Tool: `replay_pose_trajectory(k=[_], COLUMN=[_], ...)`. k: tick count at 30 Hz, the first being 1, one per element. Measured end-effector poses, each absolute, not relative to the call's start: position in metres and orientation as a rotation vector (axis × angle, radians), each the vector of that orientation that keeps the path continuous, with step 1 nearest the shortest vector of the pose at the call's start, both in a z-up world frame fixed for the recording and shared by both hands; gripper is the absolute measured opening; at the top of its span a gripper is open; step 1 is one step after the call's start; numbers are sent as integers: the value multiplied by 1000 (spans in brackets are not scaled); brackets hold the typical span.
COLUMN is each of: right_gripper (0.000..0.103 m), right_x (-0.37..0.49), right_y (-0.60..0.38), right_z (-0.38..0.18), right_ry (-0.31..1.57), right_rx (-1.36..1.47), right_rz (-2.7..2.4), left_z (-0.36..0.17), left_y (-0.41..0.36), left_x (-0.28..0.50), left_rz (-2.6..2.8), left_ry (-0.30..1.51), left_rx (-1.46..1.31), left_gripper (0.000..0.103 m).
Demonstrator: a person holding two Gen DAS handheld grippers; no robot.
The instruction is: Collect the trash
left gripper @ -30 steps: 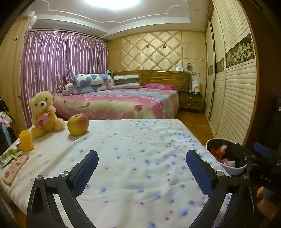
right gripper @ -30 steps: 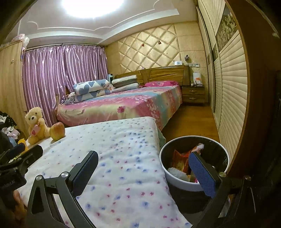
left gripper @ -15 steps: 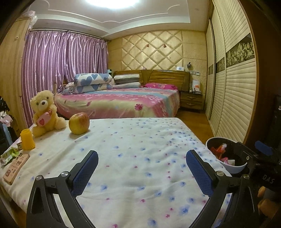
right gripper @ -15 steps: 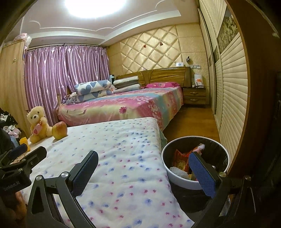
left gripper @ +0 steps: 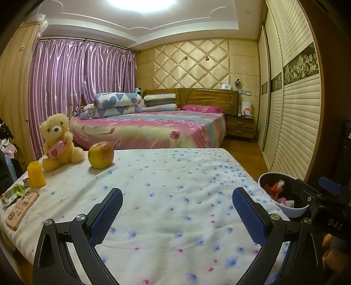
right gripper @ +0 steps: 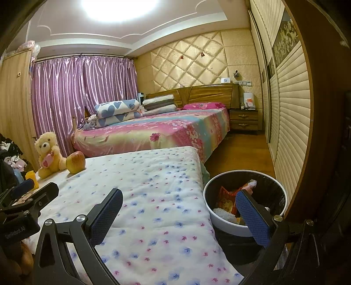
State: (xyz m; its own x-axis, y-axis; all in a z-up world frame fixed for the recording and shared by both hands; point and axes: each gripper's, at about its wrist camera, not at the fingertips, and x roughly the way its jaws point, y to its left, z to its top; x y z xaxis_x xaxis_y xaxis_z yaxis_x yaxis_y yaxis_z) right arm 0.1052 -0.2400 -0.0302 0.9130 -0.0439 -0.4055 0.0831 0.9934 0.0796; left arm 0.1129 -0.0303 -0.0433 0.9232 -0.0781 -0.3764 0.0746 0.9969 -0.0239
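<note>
Hovering empty over the flower-print table: left gripper and right gripper, jaws spread wide. Beside the table's right edge, trash bin with wrappers inside; at far left, teddy bear, apple, green wrapper.

A ceiling light is glowing at 12 o'clock. Purple curtains are hanging at 10 o'clock beside a quilted wall. A bed with wooden headboard is standing centrally. Louvred wardrobe doors are lining 3 o'clock above wooden floor.
</note>
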Motion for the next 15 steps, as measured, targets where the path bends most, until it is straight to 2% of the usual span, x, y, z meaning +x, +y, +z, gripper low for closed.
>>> replay_pose_trajectory(k=[15], right_gripper=[103], right_x=[103], right_y=[-240], right_z=[-29], right_ry=[412], right_rx=[99], right_rz=[-62], left_z=[-44], left_y=[-30], left_x=[112], left_rz=[-74], left_ry=[373], left_rx=[10], left_gripper=[101])
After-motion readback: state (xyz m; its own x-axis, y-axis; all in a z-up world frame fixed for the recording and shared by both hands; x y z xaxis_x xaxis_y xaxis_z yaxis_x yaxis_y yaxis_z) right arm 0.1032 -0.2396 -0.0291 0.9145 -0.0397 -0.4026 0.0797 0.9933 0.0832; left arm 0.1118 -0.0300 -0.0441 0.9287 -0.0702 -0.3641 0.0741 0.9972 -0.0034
